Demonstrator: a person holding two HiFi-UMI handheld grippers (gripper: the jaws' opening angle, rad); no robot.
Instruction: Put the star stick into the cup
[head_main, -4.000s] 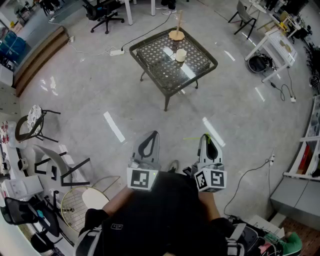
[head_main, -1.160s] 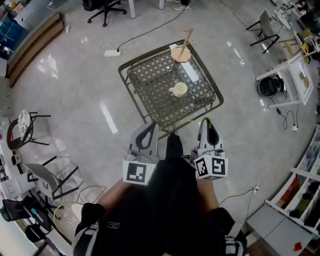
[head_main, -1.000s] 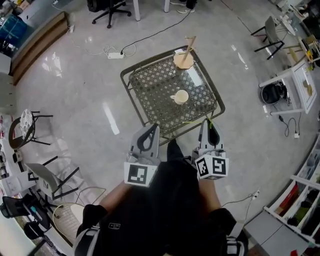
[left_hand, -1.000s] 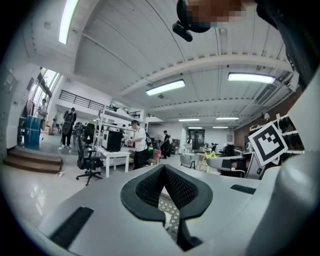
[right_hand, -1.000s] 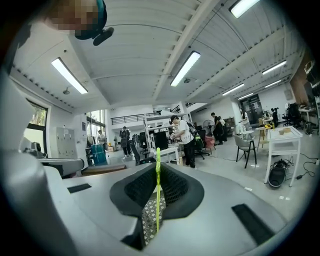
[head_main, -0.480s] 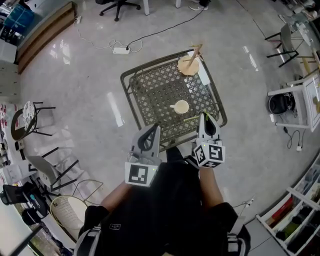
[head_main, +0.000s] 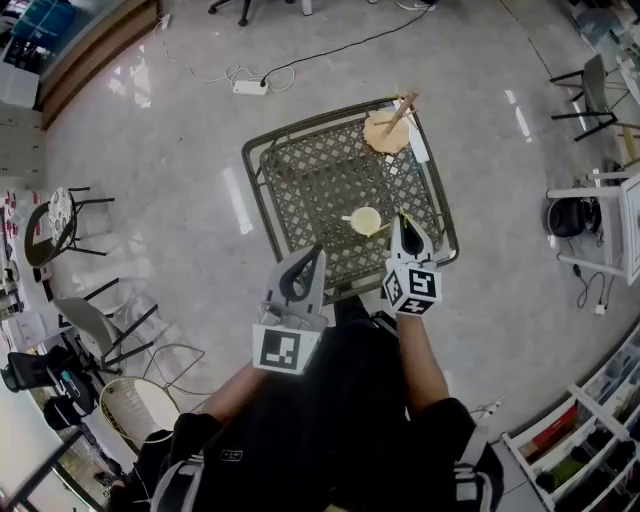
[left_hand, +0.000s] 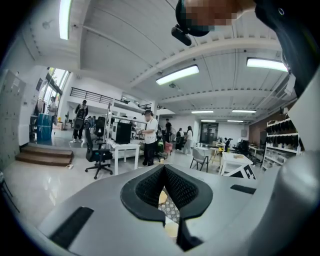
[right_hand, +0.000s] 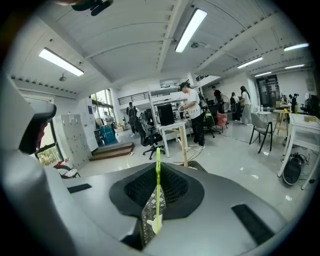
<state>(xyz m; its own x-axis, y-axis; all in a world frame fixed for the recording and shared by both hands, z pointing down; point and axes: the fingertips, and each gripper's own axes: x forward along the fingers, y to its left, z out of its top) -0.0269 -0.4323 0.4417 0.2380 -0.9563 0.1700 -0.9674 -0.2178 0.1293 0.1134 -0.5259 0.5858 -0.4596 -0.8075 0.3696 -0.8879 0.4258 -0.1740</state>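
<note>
In the head view, a table (head_main: 310, 190) with a lattice top stands on the floor, and the cup (head_main: 365, 220) is on it near the near right corner. A wooden stand (head_main: 385, 131) is at the far right corner. The right gripper (head_main: 405, 222) is over the near right corner, its tips just beside the cup on the right. The thin green star stick (head_main: 387, 229) comes out of it sideways toward the cup, but I cannot tell if it touches the cup. The left gripper (head_main: 308, 258) is over the near edge, apart from the cup. In the left gripper view the jaws meet at the tips with nothing between them. In the right gripper view the jaws are closed on the stick, which stands upright between them with its pale star end toward the camera.
</note>
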